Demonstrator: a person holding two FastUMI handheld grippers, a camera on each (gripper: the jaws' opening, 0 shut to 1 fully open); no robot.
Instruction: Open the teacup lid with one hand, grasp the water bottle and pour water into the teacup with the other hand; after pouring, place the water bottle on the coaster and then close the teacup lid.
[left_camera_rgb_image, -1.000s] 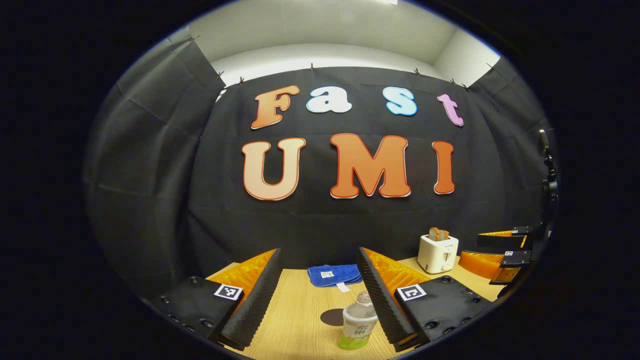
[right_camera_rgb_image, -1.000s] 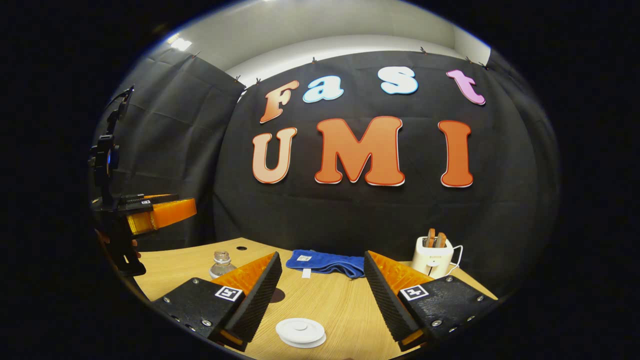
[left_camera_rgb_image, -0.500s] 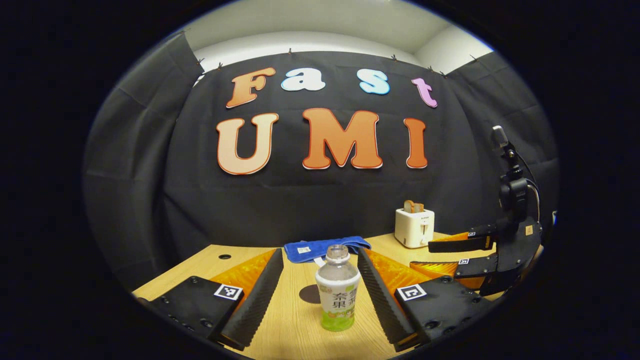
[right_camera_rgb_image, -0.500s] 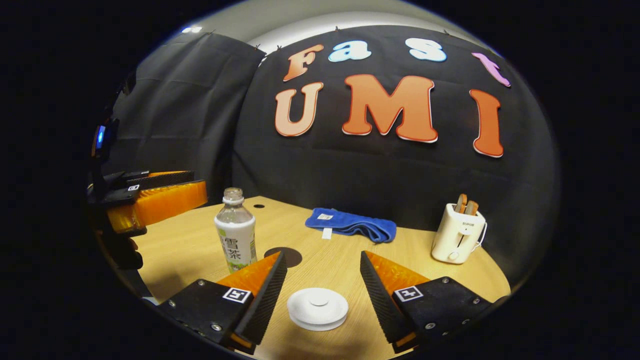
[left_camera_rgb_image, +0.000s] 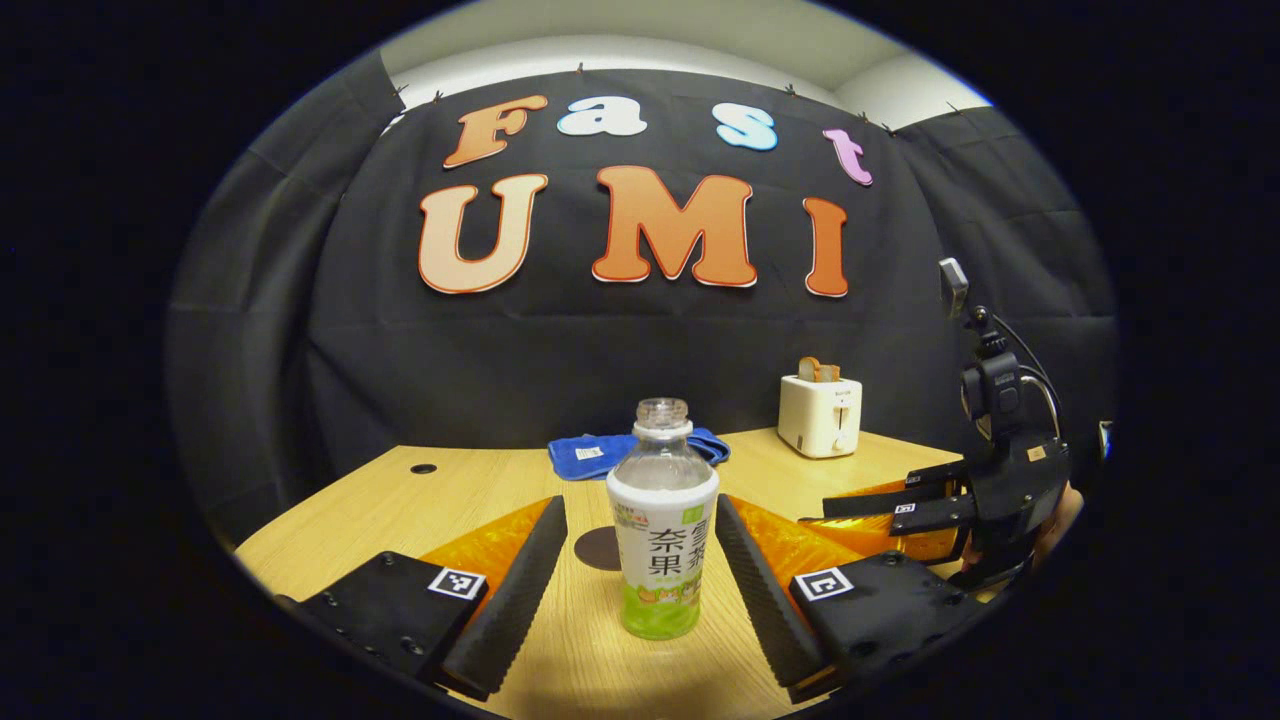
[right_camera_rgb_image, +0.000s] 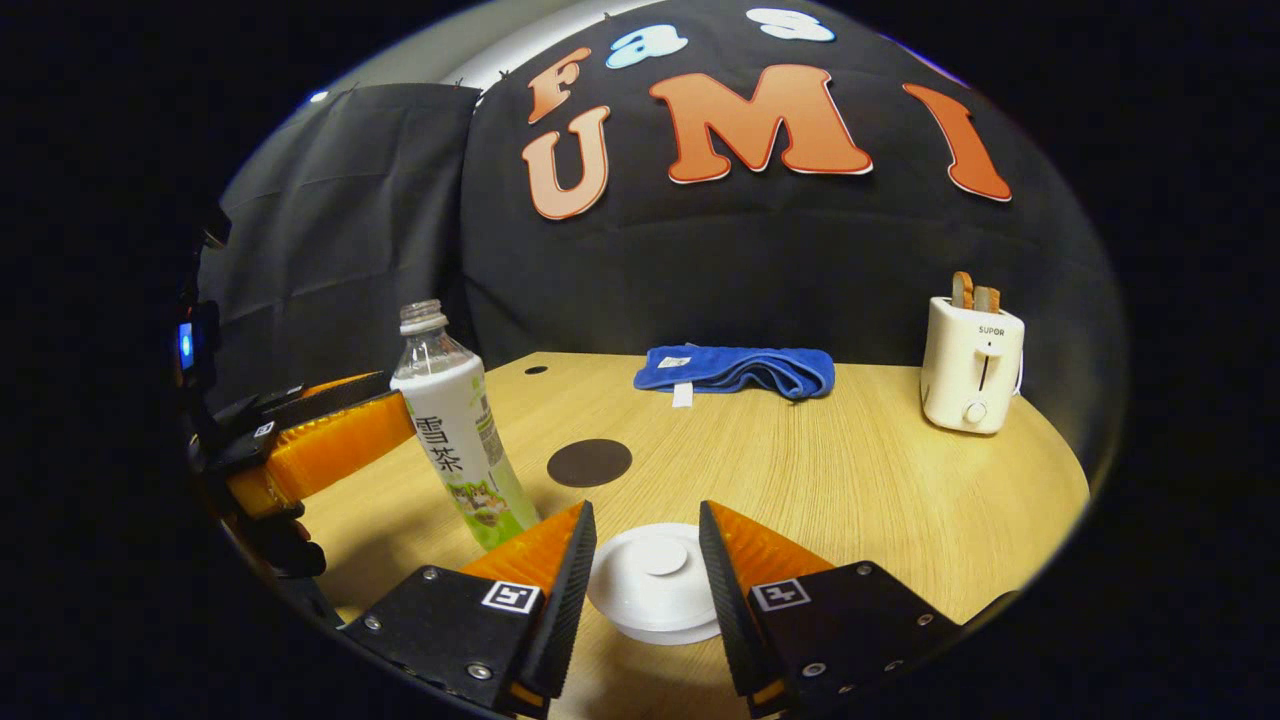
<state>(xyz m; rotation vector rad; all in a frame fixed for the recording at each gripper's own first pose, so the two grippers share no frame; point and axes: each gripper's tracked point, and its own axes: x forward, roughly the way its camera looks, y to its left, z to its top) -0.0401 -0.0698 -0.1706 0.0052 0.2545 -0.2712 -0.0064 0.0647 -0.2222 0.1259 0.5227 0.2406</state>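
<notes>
As seen along the left gripper (left_camera_rgb_image: 640, 500): spread wide, flanking the bottle (left_camera_rgb_image: 660, 540) with a gap on each side, gripping nothing. Stands upright on the table (left_camera_rgb_image: 370, 505), uncapped, just in front of the coaster (left_camera_rgb_image: 598, 548), partly hiding it. Farther right, the right gripper (left_camera_rgb_image: 900, 505), tilted down toward the table, a hand partly visible behind it. Beyond, against the wall, a cloth (left_camera_rgb_image: 585, 455) and a toaster (left_camera_rgb_image: 820, 415) with bread in its slots.

In the right gripper view, nearest, the right gripper (right_camera_rgb_image: 645, 508) again: parted to a narrow gap, hanging over the white lid (right_camera_rgb_image: 655, 585), one finger to each side of its knob and neither touching it. Closed on nothing. Whatever sits under the lid, hidden. Left of it, the bottle (right_camera_rgb_image: 455, 430), leaning in this view, with an orange finger of the left gripper (right_camera_rgb_image: 330, 440) just beside it. Behind, the coaster (right_camera_rgb_image: 589, 463), bare, between lid and cloth (right_camera_rgb_image: 735, 368). Far right, well apart, the toaster (right_camera_rgb_image: 970, 375).
</notes>
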